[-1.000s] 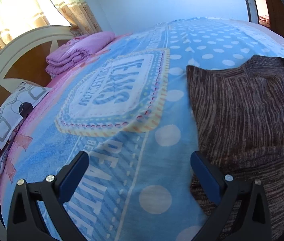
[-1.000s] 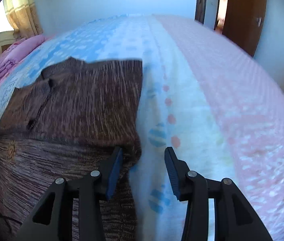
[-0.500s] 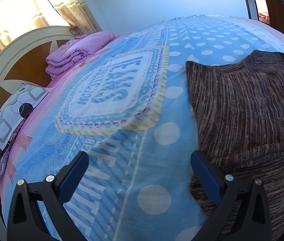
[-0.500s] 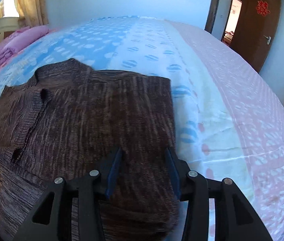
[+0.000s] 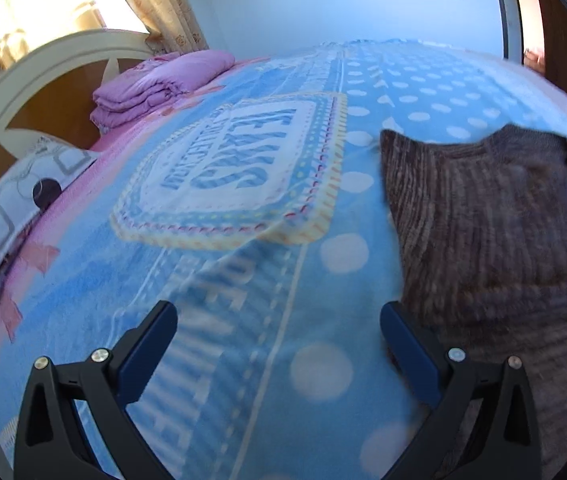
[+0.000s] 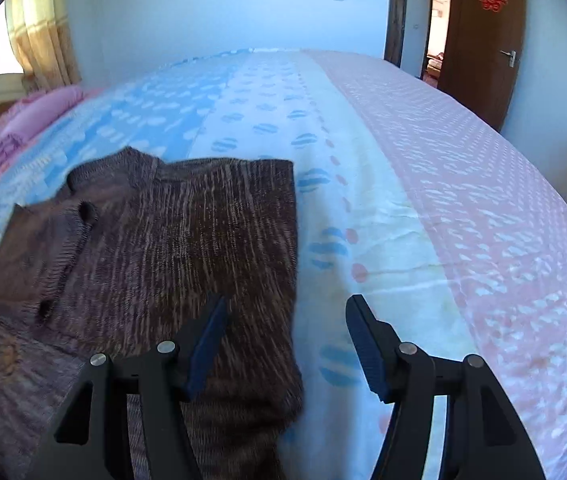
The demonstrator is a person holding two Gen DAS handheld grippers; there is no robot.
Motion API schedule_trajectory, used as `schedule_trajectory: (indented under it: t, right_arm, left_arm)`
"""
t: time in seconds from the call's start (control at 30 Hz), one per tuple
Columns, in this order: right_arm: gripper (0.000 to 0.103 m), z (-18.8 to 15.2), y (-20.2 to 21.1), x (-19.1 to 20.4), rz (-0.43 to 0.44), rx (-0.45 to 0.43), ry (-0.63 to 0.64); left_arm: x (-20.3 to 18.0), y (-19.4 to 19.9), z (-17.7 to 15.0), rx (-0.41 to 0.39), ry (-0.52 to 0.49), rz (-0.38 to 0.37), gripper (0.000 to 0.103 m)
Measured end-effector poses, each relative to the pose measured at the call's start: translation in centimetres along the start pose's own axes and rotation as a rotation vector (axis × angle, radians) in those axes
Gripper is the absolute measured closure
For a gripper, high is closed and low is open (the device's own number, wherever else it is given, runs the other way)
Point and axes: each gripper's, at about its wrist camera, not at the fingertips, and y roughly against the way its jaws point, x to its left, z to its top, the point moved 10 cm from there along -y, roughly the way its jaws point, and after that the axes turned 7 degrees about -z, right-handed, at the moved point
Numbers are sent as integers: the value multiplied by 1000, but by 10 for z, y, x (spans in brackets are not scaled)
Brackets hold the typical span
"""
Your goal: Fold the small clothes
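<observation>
- The right gripper [image 6: 285,340] has its jaws opening, unclamped; the right edge of the brown knitted sweater [image 6: 171,264] lies beneath the gap, and the pads do not press it.
- The left gripper [image 5: 279,344] stands spread wide, grasping nothing, over the blue dotted bedspread [image 5: 243,280], its right finger just beside the sweater's left edge.
- The sweater lies flat on the bed, sides folded inward, collar toward the far wall.
- A folded purple blanket [image 5: 155,88] sits near the headboard [image 5: 23,92], beside a patterned pillow [image 5: 11,208].
- A brown door [image 6: 483,40] stands open at far right.
</observation>
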Motion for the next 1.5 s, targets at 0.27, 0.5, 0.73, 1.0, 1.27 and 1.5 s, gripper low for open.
schedule_trajectory:
  t: [0.27,0.5,0.73,1.0,1.27,1.5]
  right_arm:
    - [41,-30,40,-8,3,-21,36]
    - [41,-69,69,-5,65,32,46]
    - [41,-120,92,1,124,86,73]
    - [41,-139,110,-7,143,66,30]
    - [41,-158,122,-2,168,105,32]
    - [41,-184,142,-16,155,128,22]
  left_arm:
    - [-13,44,-22,-40,-63,-89,0]
    - [-23,51,-58,10,-93,-137,6]
    - [-37,45,-74,41,-3,-298,40]
    - [-52,65,-83,35,-67,-343,98]
    - [-26,70,-92,33,-30,-304,79]
    - [-19,101,-127,50,-69,-316,30]
